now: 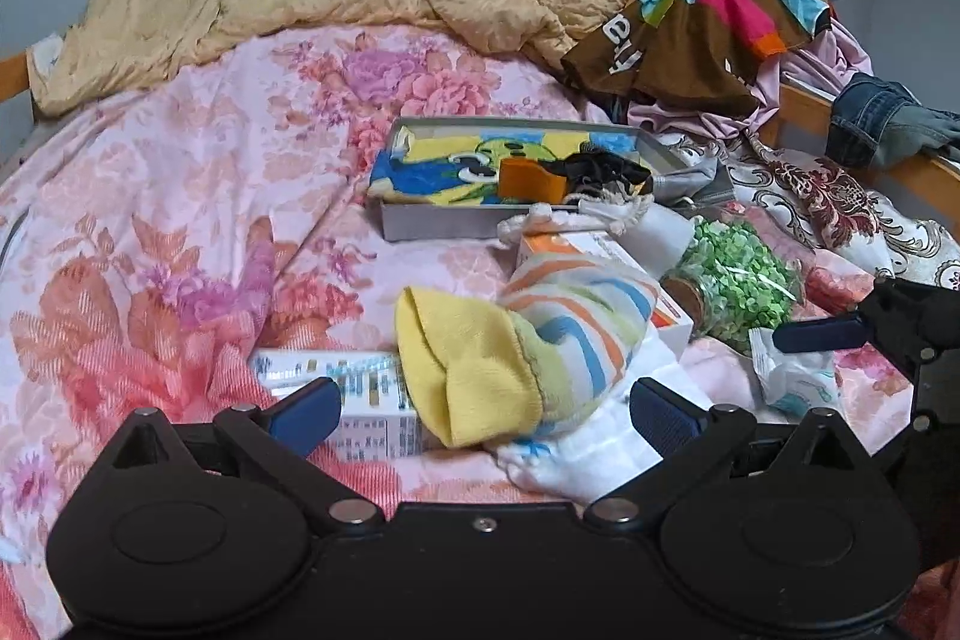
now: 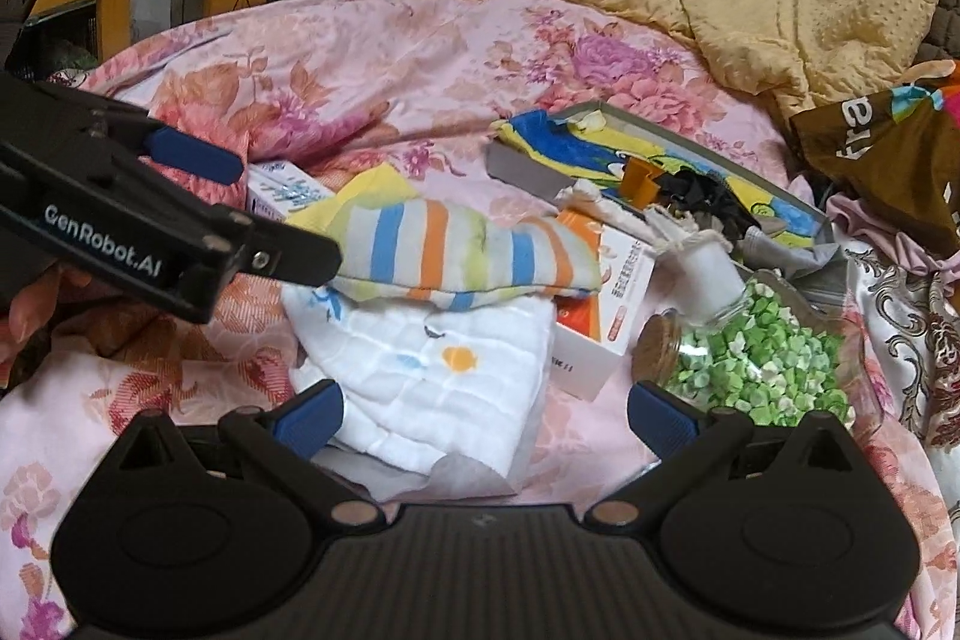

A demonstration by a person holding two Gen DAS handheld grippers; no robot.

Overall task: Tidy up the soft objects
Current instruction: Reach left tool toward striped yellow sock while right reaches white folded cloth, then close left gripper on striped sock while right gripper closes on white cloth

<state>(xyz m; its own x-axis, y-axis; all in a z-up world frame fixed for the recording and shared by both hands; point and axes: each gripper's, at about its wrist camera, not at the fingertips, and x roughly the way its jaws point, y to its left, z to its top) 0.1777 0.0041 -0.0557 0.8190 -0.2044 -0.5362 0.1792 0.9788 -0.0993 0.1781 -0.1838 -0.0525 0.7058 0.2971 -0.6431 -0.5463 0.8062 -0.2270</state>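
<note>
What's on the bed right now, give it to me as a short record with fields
surface: floral bedsheet
left gripper: open, around yellow striped sock
right gripper: open, at white cloth
sock rests on: white cloth and orange box
gray tray: holds a cartoon towel
hard item: jar of green bits, lying on its side

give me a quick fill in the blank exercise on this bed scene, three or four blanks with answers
1. The striped sock lies on top of a folded ____ cloth.
2. The glass jar on its side is full of small ____ pieces.
3. The grey tray sits on a ____ floral sheet.
4. Both the left gripper and the right gripper have their jaws ____.

Missing words: white; green; pink; open
</note>
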